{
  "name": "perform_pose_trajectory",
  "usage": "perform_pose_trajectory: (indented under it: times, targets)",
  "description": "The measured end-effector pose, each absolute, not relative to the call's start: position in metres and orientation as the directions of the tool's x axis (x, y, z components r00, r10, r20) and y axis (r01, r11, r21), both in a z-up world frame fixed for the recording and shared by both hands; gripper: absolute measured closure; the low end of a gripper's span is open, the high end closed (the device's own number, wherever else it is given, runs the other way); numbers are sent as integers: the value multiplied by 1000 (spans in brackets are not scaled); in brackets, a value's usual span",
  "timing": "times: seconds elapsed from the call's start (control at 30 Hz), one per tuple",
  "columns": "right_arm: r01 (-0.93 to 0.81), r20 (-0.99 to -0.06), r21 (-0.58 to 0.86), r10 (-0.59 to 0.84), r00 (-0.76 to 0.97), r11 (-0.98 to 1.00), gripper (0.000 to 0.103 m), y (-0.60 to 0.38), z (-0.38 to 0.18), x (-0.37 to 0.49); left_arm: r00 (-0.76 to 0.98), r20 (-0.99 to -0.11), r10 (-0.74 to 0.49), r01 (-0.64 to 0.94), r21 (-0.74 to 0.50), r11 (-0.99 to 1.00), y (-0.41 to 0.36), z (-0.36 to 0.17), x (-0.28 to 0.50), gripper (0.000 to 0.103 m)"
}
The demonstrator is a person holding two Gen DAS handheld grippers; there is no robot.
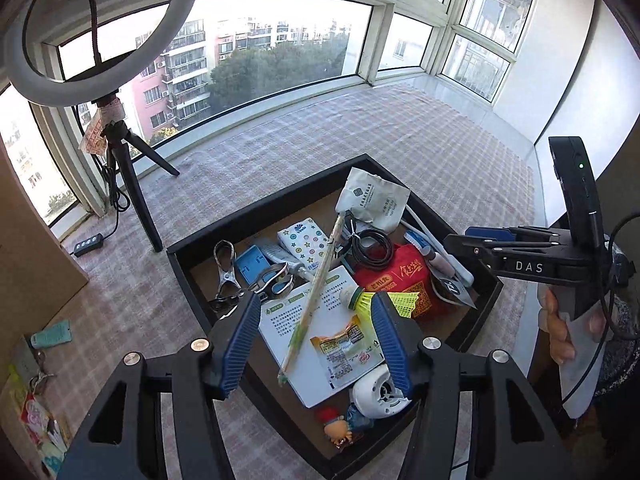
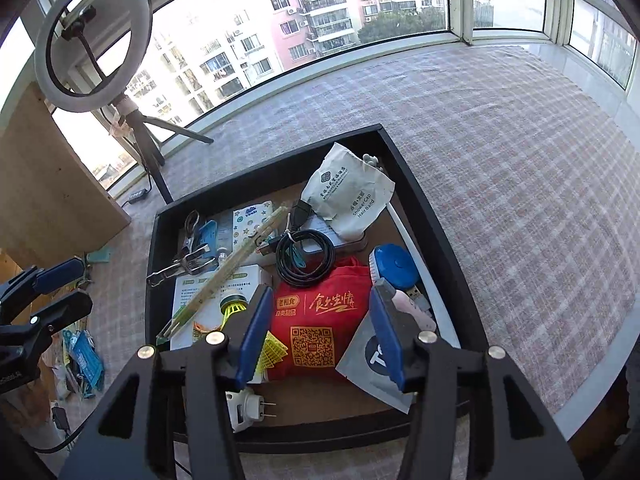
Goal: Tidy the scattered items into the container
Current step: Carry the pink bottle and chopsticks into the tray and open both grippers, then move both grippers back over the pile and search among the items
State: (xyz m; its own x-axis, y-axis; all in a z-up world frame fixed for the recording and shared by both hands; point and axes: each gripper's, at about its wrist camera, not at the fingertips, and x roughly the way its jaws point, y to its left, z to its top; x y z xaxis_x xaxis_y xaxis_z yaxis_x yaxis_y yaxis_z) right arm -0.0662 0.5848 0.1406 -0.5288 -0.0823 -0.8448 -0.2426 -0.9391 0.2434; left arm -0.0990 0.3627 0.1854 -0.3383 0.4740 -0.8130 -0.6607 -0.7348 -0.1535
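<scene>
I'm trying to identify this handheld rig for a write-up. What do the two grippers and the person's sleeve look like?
Both the left gripper and the right gripper have black frames with silver bolts and ribbed blue pads. Seen from the left wrist, the right one bears white "DAS" lettering, a green light and a black cable. The sleeve is speckled grey knit.

Tray (image 2: 416, 184) crammed; cloth (image 2: 500, 140) right free; ring light (image 2: 92, 40) blocks left.
</scene>
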Motion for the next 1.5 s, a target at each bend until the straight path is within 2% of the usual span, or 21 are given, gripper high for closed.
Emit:
perform_pose_trajectory:
  times: [0.23,0.5,0.63,0.77,0.93,1.23,1.37,1.5]
  targets:
    - [-148,-832,289,-172,-527,-946,53,559,139,-74,-425,-818,389,-567,-94,-818,322,183,-69,48]
    - [24,-845,296,-273,-459,-955,53,513,135,-89,-481,-835,269,-377,-80,-923,257,167,-36,48]
    - [144,-840,299,-332,-429,-943,52,483,136,-92,-481,-851,209,-259,-90,-962,211,152,-16,48]
    - [243,-835,302,-379,-400,-922,46,450,137,-91,-474,-870,133,-169,-58,-984,161,140,7,48]
    - [329,-826,325,-435,-358,-887,45,401,137,-84,-465,-884,43,-54,-20,-998,88,131,29,48]
    - [499,-798,357,-535,-277,-790,45,258,144,-65,-466,-884,-31,199,-70,-978,-56,108,68,48]
    - [537,-803,328,-529,-274,-777,45,189,149,-63,-481,-877,-9,288,-148,-946,-114,101,79,48]
    - [566,-797,335,-547,-256,-753,45,123,150,-66,-485,-874,16,312,-190,-931,-152,95,76,48]
